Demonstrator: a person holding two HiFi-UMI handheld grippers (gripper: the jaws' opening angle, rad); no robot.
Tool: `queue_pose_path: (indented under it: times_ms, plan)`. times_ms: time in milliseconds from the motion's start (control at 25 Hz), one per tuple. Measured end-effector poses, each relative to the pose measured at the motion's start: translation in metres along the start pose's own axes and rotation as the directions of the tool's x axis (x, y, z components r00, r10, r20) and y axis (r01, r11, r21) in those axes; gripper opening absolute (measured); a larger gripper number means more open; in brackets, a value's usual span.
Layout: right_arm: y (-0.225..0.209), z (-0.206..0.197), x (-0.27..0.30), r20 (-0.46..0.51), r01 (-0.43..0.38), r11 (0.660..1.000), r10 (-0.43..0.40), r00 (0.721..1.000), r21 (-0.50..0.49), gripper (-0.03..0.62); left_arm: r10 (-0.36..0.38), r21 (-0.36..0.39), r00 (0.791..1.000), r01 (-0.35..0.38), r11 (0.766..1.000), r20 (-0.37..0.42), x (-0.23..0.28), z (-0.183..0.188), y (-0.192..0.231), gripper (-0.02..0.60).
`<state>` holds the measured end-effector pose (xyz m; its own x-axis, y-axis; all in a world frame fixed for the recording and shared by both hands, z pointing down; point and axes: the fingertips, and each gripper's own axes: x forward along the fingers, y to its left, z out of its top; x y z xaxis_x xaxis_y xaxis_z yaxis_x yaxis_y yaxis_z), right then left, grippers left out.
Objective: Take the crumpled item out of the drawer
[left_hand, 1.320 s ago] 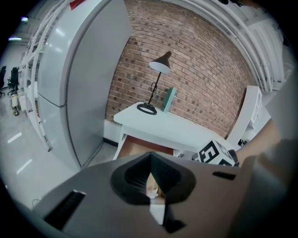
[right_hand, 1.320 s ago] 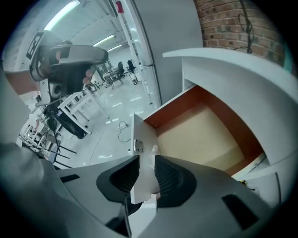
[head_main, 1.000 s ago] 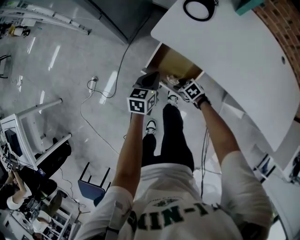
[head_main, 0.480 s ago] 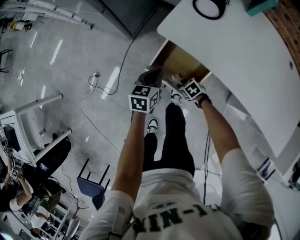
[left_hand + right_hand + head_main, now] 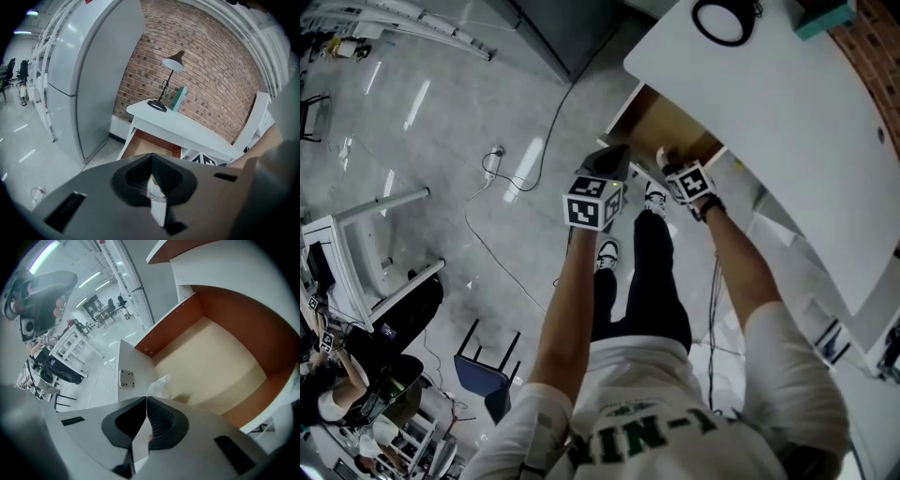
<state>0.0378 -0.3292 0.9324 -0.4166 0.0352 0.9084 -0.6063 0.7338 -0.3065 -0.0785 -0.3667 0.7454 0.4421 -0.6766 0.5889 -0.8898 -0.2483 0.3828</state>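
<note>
The wooden drawer stands pulled out from under the white desk. A white crumpled item lies at the drawer's near left corner, by the front panel. My right gripper reaches over that corner and its jaws are closing, with the tips pinching the item's near edge. From above, the right gripper sits at the drawer's front edge. My left gripper hovers just left of it, outside the drawer, with its jaws together and nothing held.
A black desk lamp and a teal box stand on the desk, against a brick wall. A grey fridge stands to the left. Cables trail on the floor, and chairs and tables stand behind.
My right gripper has pushed a little further over the drawer's front corner, and a white item now shows at its tip. The left gripper has stayed beside it.
</note>
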Motion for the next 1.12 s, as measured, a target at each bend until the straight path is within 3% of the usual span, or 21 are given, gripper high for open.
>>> queue_pose_path:
  times_ms: [160,400,680,840,960,1120]
  plan:
    - [0.007,0.005,-0.020,0.041,0.010,0.999,-0.011,0.999,0.033,0.009,-0.003,-0.006,1.000,0.003,1.000,0.007,-0.011,0.003,-0.004,-0.006]
    - [-0.008,0.011,-0.059,0.148,0.153,0.987,-0.158,0.976,0.050,0.009,-0.010,0.018,1.000,0.010,1.000,0.022,-0.033,0.010,-0.010,-0.006]
    - [0.013,0.011,-0.132,0.261,0.166,0.980,-0.190,0.946,0.111,0.009,-0.024,0.040,0.998,0.022,0.999,0.053,-0.069,0.032,-0.035,-0.006]
    - [0.028,0.017,-0.176,0.377,0.145,0.968,-0.214,0.901,0.203,0.009,-0.046,0.086,0.996,0.040,0.996,0.074,-0.088,0.049,-0.053,-0.006]
    - [0.039,0.017,-0.211,0.431,0.179,0.955,-0.269,0.861,0.237,0.009,-0.052,0.096,0.992,0.041,0.995,0.114,-0.105,0.067,-0.068,-0.006]
    - [0.050,0.031,-0.262,0.545,0.206,0.939,-0.330,0.771,0.277,0.009,-0.065,0.157,0.981,0.037,0.987,0.180,-0.131,0.098,-0.086,-0.006]
